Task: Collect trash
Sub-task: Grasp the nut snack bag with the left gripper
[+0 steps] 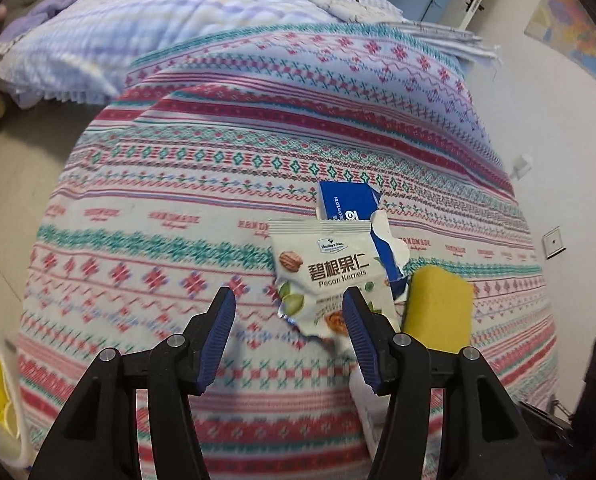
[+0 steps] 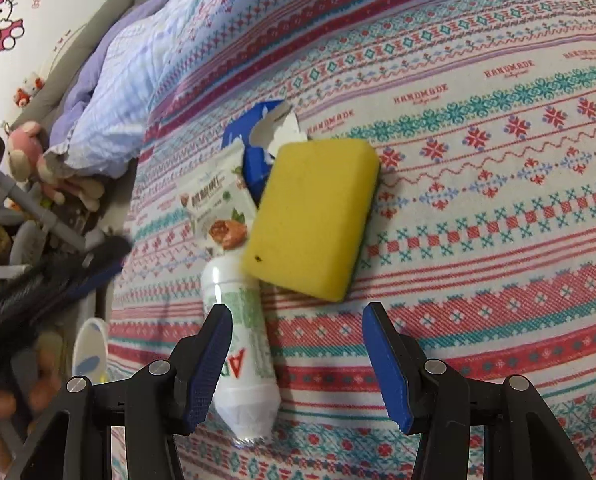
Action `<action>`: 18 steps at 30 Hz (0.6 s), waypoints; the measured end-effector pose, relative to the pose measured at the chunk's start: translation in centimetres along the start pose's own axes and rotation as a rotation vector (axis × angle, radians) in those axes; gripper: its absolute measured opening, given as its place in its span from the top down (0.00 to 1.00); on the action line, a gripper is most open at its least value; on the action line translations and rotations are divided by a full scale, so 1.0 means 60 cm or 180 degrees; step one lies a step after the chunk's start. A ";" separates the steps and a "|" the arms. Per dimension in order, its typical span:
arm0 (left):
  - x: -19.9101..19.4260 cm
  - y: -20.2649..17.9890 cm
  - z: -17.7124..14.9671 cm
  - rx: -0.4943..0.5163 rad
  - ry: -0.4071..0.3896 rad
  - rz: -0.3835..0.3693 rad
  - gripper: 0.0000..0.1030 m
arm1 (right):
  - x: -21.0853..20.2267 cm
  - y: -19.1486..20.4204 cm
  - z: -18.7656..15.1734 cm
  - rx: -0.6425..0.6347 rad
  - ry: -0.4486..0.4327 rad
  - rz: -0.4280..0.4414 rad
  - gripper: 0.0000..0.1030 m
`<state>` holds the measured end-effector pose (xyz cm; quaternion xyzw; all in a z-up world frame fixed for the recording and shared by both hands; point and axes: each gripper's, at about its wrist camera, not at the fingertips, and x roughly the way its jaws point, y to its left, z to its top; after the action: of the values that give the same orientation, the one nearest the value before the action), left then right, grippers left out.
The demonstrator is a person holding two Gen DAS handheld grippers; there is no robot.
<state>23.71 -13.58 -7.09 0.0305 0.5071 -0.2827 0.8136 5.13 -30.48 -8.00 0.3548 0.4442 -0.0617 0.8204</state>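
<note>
Both the left gripper and right gripper are hanging with jaws apart and empty above the nut packet, sponge and white bottle lying on the bedspread.

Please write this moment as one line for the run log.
left gripper: open, empty | right gripper: open, empty | trash on bed: pecan bag, sponge, white bottle
</note>
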 end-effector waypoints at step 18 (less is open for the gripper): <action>0.070 -0.012 -0.017 -0.0181 0.0101 -0.0204 1.00 | -0.001 0.012 -0.030 -0.0164 0.0145 0.0050 0.42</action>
<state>23.90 -15.68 -10.97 -0.0044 0.5285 -0.2936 0.7965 4.15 -28.80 -8.20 0.3383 0.4614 -0.0358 0.8194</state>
